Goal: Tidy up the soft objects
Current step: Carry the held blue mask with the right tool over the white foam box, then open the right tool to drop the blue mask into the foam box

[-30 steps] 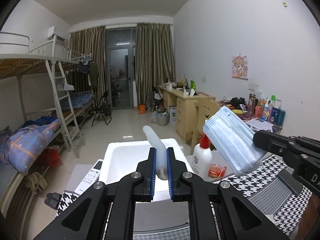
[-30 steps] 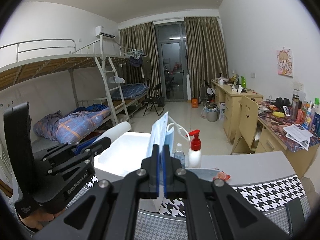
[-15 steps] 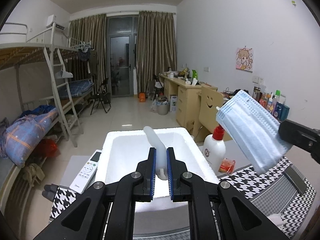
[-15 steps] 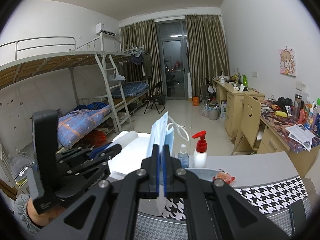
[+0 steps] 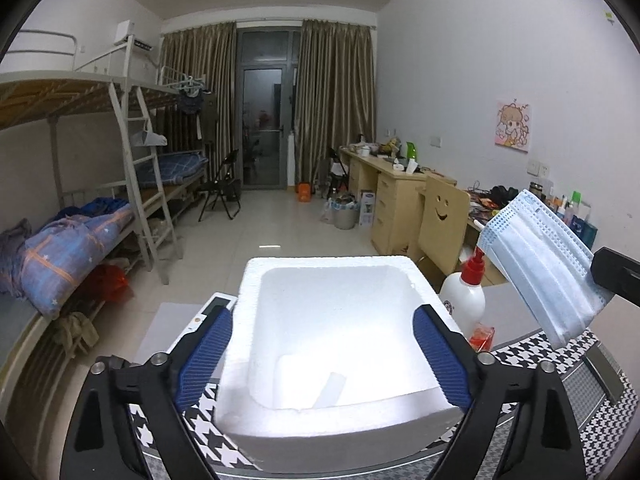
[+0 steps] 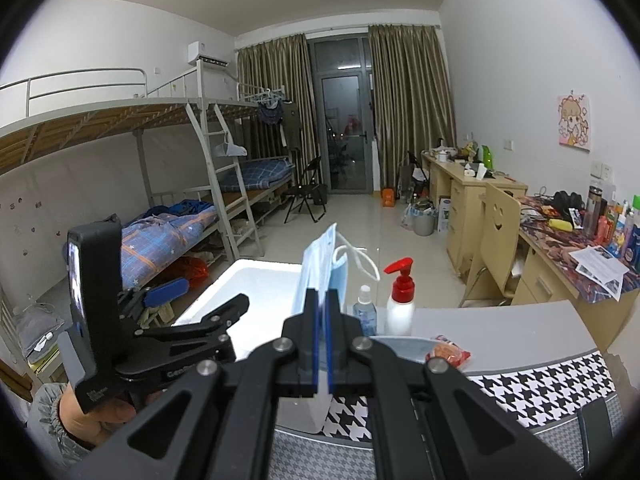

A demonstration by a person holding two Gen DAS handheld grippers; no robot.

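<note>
A white foam box (image 5: 336,412) stands on the houndstooth cloth, open at the top; it also shows in the right wrist view (image 6: 224,304). My left gripper (image 5: 322,348) is open and empty above it, jaws spread wide over the box. A pale whitish item (image 5: 332,385) lies on the box floor. My right gripper (image 6: 323,312) is shut on a blue face mask (image 6: 320,276) and holds it upright in the air, right of the box; the mask also shows in the left wrist view (image 5: 540,264).
A white pump bottle with a red top (image 6: 400,300), a small clear bottle (image 6: 365,308) and a red packet (image 6: 448,354) stand right of the box. A white remote (image 5: 208,314) lies left of it. Wooden desks and a chair are beyond.
My left gripper has opened and let go of the whitish item, which now lies in the box. The right gripper still holds the mask, slightly farther right.
</note>
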